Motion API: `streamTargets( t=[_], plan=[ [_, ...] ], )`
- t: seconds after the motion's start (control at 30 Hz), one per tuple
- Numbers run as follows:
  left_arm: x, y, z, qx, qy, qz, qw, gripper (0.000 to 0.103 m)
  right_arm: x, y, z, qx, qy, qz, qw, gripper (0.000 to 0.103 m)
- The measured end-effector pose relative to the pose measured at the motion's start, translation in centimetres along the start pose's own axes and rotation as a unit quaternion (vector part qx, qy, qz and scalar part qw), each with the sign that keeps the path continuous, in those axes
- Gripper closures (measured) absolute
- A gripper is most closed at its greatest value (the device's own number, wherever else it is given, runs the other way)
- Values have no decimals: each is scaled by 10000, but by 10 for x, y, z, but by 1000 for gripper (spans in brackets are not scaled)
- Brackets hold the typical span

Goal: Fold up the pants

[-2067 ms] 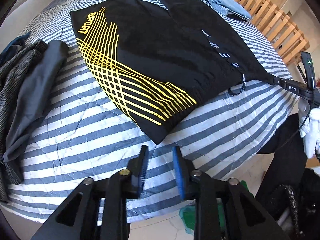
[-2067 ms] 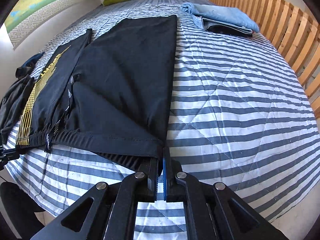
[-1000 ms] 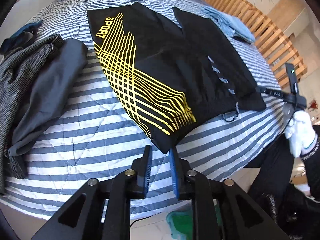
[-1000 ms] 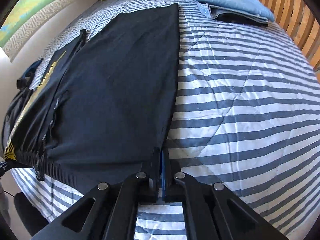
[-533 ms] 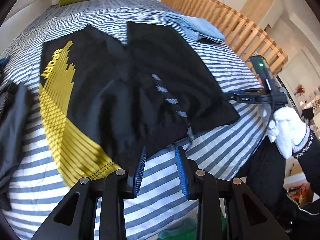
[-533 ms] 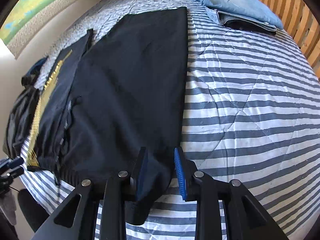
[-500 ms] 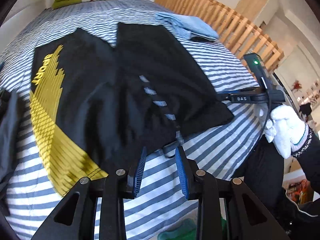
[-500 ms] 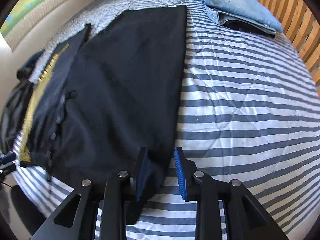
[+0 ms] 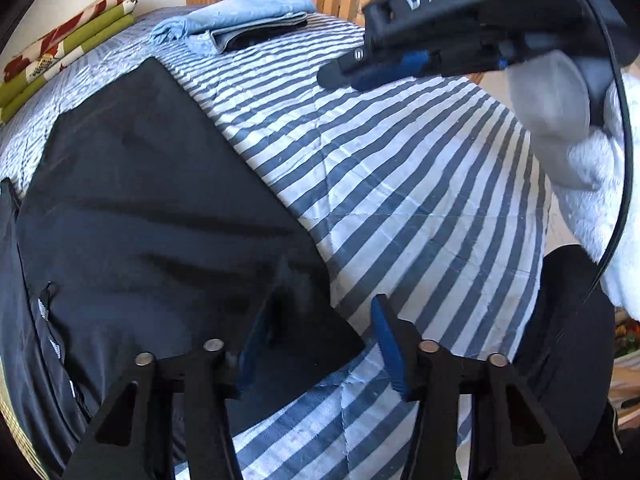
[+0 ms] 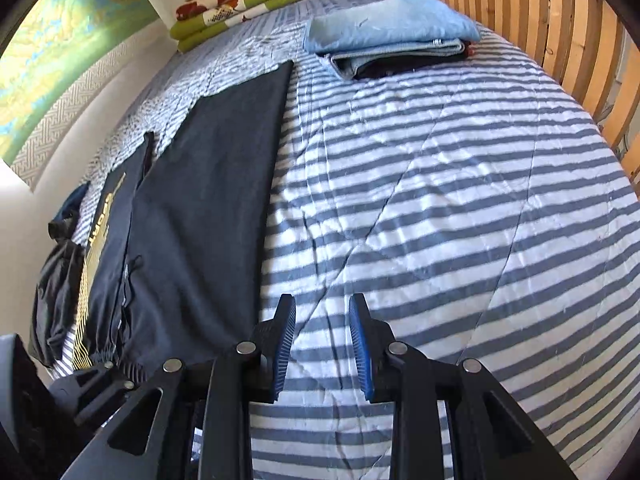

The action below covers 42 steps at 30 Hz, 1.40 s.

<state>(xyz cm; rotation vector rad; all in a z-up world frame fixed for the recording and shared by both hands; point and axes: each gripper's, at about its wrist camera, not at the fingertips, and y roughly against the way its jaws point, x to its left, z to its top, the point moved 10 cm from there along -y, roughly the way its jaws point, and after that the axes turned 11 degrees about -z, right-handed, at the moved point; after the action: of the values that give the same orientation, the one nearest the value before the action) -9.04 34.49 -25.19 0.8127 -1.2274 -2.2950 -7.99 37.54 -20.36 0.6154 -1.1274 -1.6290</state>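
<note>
At the far left of the right wrist view a heap of dark clothes [image 10: 56, 280] slumps at the bed's edge, and just beside it the black pants [image 10: 208, 216] lie spread flat on the striped bedspread [image 10: 440, 208], the yellow-printed leg on the far side and the plain leg toward the middle of the bed, waistband at the near edge. Beyond them, folded blue garments [image 10: 388, 40] sit near the wooden slatted headboard [image 10: 560, 32], well apart from the pants.

The left claw [image 9: 316, 340] hangs over the near right corner of the pants, its jaws opening; that corner lies between them, but the pads do not look pressed on it. The risk, as I judge it, is a shallow bite: closing here could catch only the top layer or pinch bedspread along with cloth, so the fold would drag the cover or come up lopsided. The thin fabric could also slide out of a loose hold.

The left claw tilts steeply down at the waistband corner. The right claw [image 10: 322, 344], held in a white-gloved hand [image 9: 592, 184], points down over bare bedspread just right of the pants' edge, jaws apart with nothing between them.
</note>
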Motion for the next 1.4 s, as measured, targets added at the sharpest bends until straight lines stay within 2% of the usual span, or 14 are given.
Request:
streamTargets(
  t=[0.07,0.17,0.33,0.43,0.57,0.7,0.77,0.8,0.83,0.87,0.93,1.1,1.27,1.4],
  plan=[
    [6,1,-1,-75,222,-245,9994,79,3,-5,18,-53,-11,115,9999,78],
    [9,9,5,-228,561,-635,9961,89,15,-19,45,-3,-49,342,9994,77],
    [12,42,19,-750,1049,-1311,9829,91,43,-60,87,174,-12,561,9983,75],
    [15,61,24,-989,1181,-1551,9758,92,53,-89,110,342,-271,706,9965,75],
    [17,77,24,-1102,1177,-1660,9729,93,64,-122,140,453,-661,872,9930,74],
    [26,85,19,-1132,1196,-1686,9718,94,79,-142,162,530,-1073,1173,9859,74],
    [30,94,3,-1138,1261,-1693,9708,94,88,-150,170,554,-1151,1197,9845,75],
    [35,95,-1,-1137,1297,-1673,9707,94,93,-153,173,536,-1159,1188,9847,78],
    [40,99,-6,-1137,1319,-1617,9714,95,96,-154,177,482,-1128,1104,9863,85],
    [44,101,-10,-1148,1366,-1576,9712,95,101,-155,178,479,-1063,1020,9879,99],
    [54,105,-22,-1157,1490,-1480,9708,95,108,-152,183,449,-984,863,9904,102],
    [88,119,-57,-1188,1696,-1036,9728,95,151,-119,199,-14,-434,583,9974,102],
    [126,147,-99,-1410,2147,-857,9626,96,224,-81,203,-476,278,405,9977,102],
    [152,174,-129,-1754,2559,-710,9480,96,290,-66,191,-608,786,450,9940,102]
  ],
)
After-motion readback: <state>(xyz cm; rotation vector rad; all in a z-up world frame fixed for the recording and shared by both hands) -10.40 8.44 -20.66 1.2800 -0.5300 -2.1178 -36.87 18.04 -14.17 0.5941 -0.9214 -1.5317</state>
